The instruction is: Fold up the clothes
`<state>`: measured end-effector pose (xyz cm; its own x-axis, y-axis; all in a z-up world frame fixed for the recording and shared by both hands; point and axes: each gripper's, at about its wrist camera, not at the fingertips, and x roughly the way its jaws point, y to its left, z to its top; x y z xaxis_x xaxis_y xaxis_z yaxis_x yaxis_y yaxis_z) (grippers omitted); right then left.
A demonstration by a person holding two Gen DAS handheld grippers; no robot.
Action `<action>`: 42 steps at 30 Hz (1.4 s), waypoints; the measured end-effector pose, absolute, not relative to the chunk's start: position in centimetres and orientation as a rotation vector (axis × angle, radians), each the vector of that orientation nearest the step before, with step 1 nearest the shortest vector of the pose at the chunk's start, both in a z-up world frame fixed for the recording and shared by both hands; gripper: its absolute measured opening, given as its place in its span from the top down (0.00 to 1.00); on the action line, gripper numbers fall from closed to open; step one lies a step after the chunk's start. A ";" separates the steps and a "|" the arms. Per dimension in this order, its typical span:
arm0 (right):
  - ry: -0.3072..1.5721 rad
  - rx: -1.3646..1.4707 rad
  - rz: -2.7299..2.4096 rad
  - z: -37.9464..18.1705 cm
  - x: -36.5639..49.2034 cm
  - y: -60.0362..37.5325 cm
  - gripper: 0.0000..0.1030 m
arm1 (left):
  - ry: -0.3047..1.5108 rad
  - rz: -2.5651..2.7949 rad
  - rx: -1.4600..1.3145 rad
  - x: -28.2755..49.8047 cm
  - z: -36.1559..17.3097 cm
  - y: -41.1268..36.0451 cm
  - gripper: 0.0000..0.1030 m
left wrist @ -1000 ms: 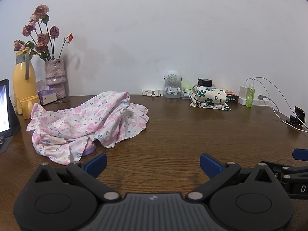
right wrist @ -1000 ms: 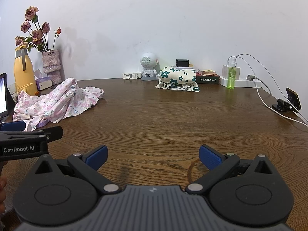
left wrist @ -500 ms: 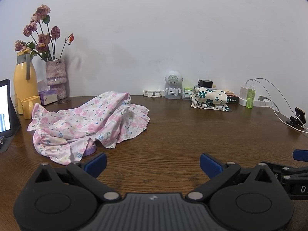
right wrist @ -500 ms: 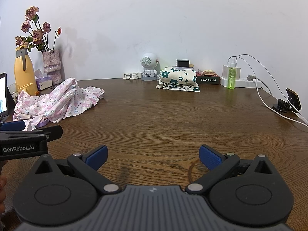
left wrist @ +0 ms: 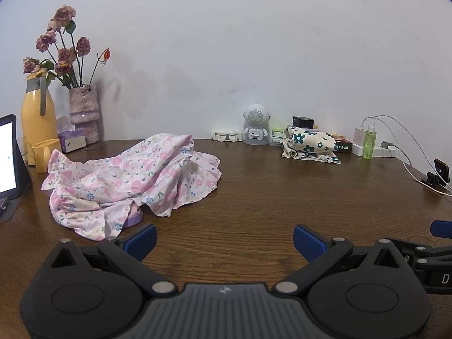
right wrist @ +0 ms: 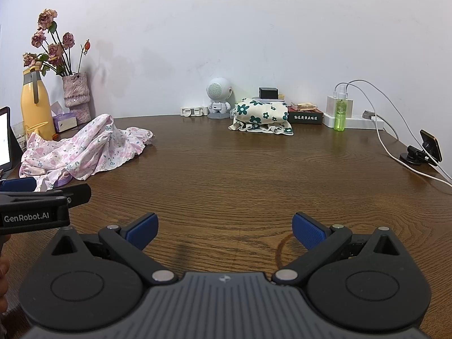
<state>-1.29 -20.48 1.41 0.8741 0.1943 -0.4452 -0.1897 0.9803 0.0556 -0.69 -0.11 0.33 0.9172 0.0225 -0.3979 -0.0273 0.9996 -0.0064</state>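
A crumpled pink floral garment lies in a heap on the left of the wooden table; the right wrist view shows the same garment at its left. A folded cream cloth with dark green flowers rests at the back by the wall, also seen as the folded cloth. My left gripper is open and holds nothing, just short of the garment's near edge. My right gripper is open over bare wood, to the right of the left one.
At the back left stand a yellow flask, a vase of dried roses, a tissue box and a tablet. A small robot speaker, a green bottle, charger cables and a phone stand line the back and right.
The left wrist view has shifted slightly, so the garment sits a little further right and higher. Both grippers stay open.
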 end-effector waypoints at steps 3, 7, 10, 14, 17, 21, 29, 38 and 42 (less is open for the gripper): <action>0.475 0.013 0.206 1.4 -1.1 -20.5 0.00 | 0.405 0.023 -0.015 -0.8 0.4 -0.1 0.00; 0.484 0.023 0.211 1.3 -1.0 -20.6 0.00 | 0.384 0.013 -0.009 -1.0 0.5 -0.1 0.00; 0.486 0.023 0.219 1.3 -0.9 -20.6 0.00 | 0.387 0.014 -0.008 -0.9 0.6 -0.1 0.00; 0.480 0.002 0.229 1.4 -1.0 -20.1 0.00 | 0.381 0.013 -0.003 -1.0 0.8 0.1 0.00; 0.472 -0.023 0.242 1.5 -1.1 -19.5 0.00 | 0.386 0.013 -0.003 -0.9 0.8 0.2 0.00; 0.478 -0.015 0.258 1.7 -1.0 -19.2 0.00 | 0.398 0.011 -0.003 -0.8 0.9 0.5 0.00; 0.494 -0.013 0.268 2.0 -0.4 -18.5 0.00 | 0.399 0.018 -0.013 -0.6 1.1 1.5 0.00; 0.513 -0.025 0.325 2.4 0.8 -16.7 0.00 | 0.406 0.040 -0.044 0.0 1.7 3.8 0.00; 0.515 -0.046 0.387 3.1 2.3 -14.9 0.00 | 0.416 0.077 -0.060 0.9 2.3 6.4 0.00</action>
